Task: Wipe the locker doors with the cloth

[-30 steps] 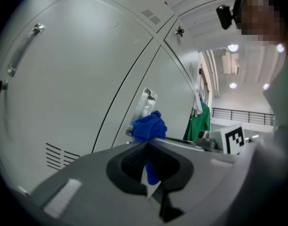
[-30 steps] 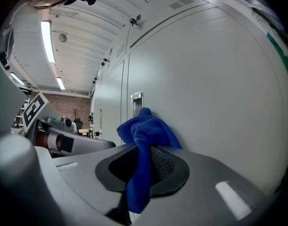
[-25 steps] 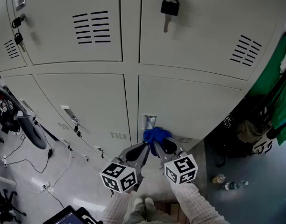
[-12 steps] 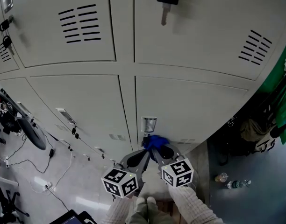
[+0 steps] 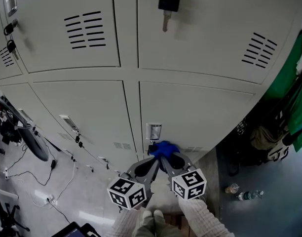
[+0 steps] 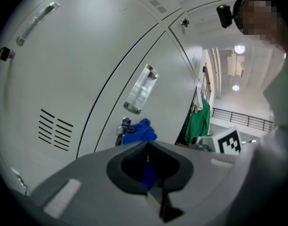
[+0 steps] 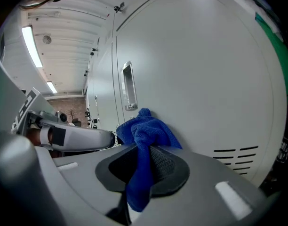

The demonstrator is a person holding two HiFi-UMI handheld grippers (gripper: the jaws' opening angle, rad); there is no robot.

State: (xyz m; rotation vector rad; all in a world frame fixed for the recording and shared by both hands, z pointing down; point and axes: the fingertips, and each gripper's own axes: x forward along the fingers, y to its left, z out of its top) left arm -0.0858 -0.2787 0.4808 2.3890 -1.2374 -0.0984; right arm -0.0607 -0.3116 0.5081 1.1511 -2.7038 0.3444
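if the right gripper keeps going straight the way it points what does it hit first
The lower locker door. The right gripper is shut on the blue cloth, whose bunched end sticks out ahead of it and already seems pressed to that door, though contact is hard to confirm.

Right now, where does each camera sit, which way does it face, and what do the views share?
Head view: on the person's head, facing steeply down the locker doors; shows left gripper, right gripper, sleeves.
Left gripper view: on the left gripper, facing a lower door's label holder and keys; blue cloth sits in its shut jaws; the right gripper's marker cube shows.
Right gripper view: on the right gripper, facing the same door; jaws pinch the cloth; the left gripper shows.
Shared: all show the cloth and label holder.
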